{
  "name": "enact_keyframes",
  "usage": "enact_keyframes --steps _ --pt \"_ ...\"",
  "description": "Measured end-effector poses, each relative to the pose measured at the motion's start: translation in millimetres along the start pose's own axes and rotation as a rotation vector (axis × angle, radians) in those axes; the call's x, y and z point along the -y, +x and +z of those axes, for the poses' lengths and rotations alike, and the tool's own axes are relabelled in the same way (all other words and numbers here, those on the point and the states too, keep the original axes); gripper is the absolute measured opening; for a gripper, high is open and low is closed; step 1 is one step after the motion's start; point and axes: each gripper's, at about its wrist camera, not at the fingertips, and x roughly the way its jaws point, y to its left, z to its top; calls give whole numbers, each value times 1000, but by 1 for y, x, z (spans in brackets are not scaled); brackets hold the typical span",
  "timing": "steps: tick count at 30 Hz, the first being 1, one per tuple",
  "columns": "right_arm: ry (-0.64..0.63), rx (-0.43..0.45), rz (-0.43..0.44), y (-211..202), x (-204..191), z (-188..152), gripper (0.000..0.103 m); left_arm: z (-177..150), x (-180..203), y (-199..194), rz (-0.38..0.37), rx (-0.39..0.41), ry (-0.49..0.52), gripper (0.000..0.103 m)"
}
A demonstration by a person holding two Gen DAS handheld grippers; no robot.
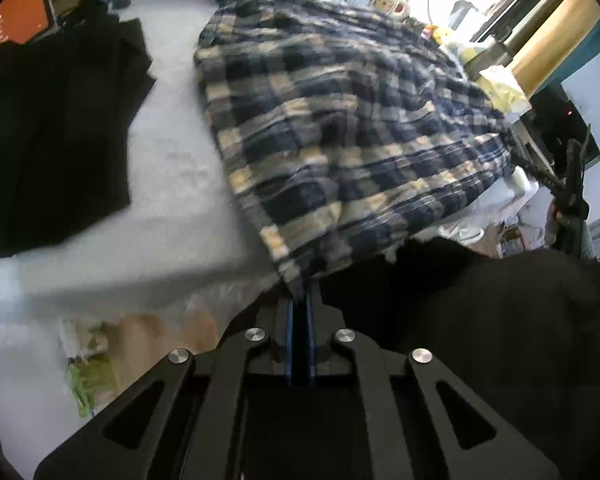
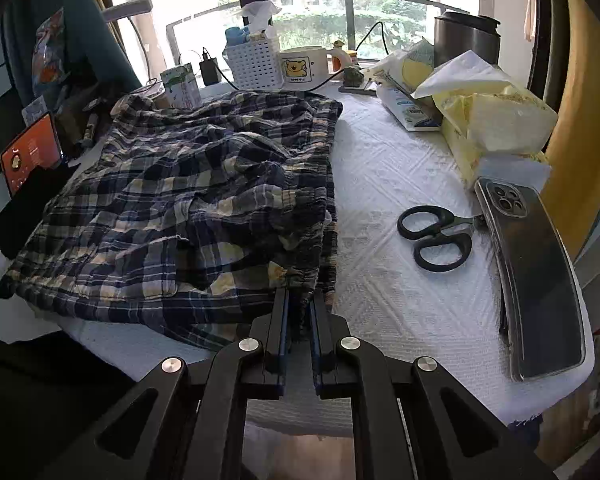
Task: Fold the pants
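Observation:
The blue and cream plaid pants (image 2: 188, 208) lie crumpled on the left half of the white-covered table (image 2: 400, 184). Their elastic waistband runs along the right side toward me. My right gripper (image 2: 300, 300) is shut on the near end of that waistband, with fabric pinched between its fingers. In the left wrist view the pants (image 1: 340, 120) hang stretched from a lifted corner. My left gripper (image 1: 300, 296) is shut on that corner, just off the table's near edge. The picture there is blurred.
A folded black garment (image 1: 52, 140) lies left of the pants. Scissors (image 2: 436, 236), a phone (image 2: 536, 280) and yellow tissue packs (image 2: 496, 120) sit on the right of the table. A tablet (image 2: 30, 156), a white basket (image 2: 254, 66) and a mug (image 2: 302, 66) line the back.

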Motion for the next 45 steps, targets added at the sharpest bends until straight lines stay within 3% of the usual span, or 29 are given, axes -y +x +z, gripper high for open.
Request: enact_keyframes --steps 2,4,6,9,13,18,20,22,25,31,36,37,40,45 --pt "-19 -8 1 1 -1 0 9 3 -9 -10 45 18 7 16" --pt "-34 -5 -1 0 -3 1 10 9 -22 -25 83 65 -15 46" --pt "-30 3 5 -3 -1 2 13 19 -37 -39 99 115 -38 49" --pt "-31 27 -32 -10 -1 9 26 46 -48 -48 162 199 -47 53" --pt "-10 90 -43 -23 1 26 27 96 -51 -28 204 267 -15 59" --pt "0 122 -54 -22 7 55 27 145 -56 20 182 216 32 59" --pt "-2 114 -65 -13 7 66 27 156 -55 33 214 229 49 57" --pt "-10 107 -66 -4 6 73 27 162 -50 43 232 231 84 34" --pt "-21 89 -79 13 3 83 27 164 -47 53 203 181 111 24" --pt "-34 39 -80 44 -2 93 27 150 -26 56 241 142 195 24" --pt "-42 2 -61 65 -8 95 27 150 -26 57 242 164 208 22" --pt "-43 -2 -56 68 -9 96 27 149 -23 57 252 170 220 8" --pt "-43 -5 -50 72 -11 97 27 149 -14 58 308 206 244 6" --pt "-29 1 -46 73 -12 97 27 161 -31 37 327 319 120 6"
